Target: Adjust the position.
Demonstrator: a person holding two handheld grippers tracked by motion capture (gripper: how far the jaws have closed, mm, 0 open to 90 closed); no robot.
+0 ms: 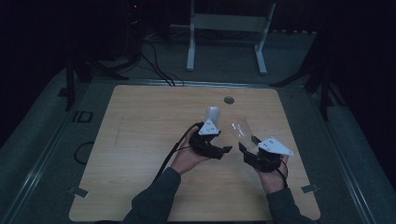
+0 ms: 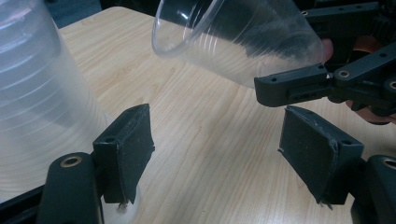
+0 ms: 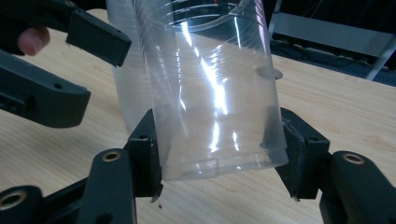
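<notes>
The right gripper is clamping a clear plastic cup near its base, holding it tilted above the table — right of centre. The left gripper is standing with jaws apart, nothing between them, beside a cloudy cup stack standing on the table at its left.

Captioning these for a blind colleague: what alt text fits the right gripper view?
A clear plastic cup is clamped near its base between the right gripper's black jaws above a wooden table. A stack of frosted cups stands behind, with the left gripper beside it.
</notes>
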